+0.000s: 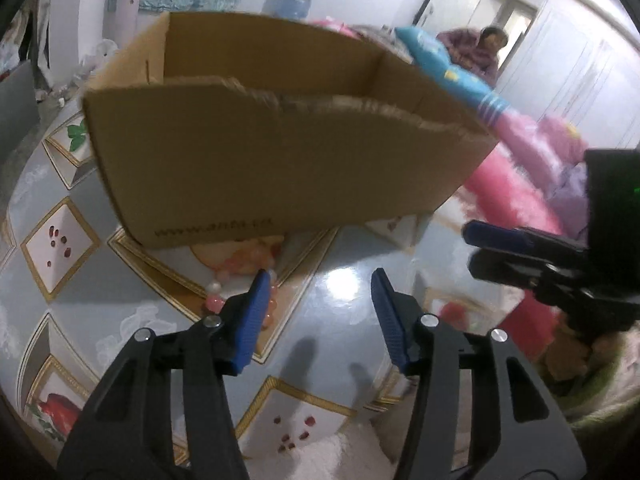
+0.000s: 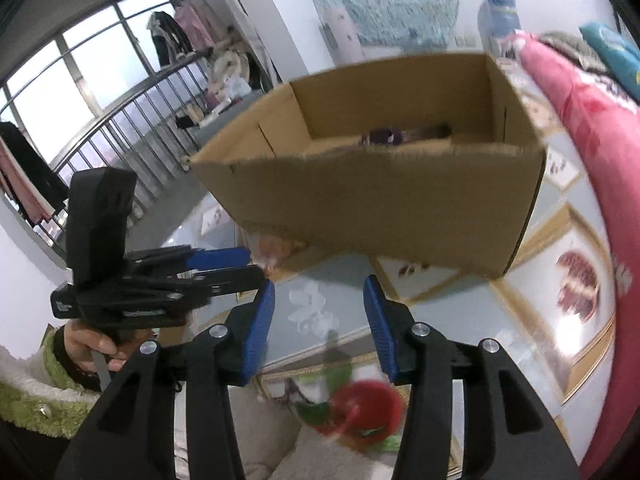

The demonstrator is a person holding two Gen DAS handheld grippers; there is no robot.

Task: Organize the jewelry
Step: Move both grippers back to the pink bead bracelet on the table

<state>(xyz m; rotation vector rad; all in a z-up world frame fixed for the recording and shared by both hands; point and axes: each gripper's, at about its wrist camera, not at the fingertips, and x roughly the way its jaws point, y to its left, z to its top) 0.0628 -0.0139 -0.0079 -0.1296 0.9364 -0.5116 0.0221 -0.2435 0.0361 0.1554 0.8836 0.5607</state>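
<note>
An open cardboard box stands on the patterned tablecloth, its near wall torn along the top. Something dark purple lies inside it, blurred. Pink and pale beads lie on the cloth near the box's front edge, right beside my left gripper's left pad. My left gripper hangs open above the cloth with nothing between its blue pads. My right gripper is open too and holds nothing. The two grippers sit close side by side in front of the box.
A pink quilt and a blue pillow lie beyond the table's right edge. A person sits far back by a doorway. A hand in a green-trimmed sleeve holds the left gripper. A blurred red and green shape lies under the right gripper.
</note>
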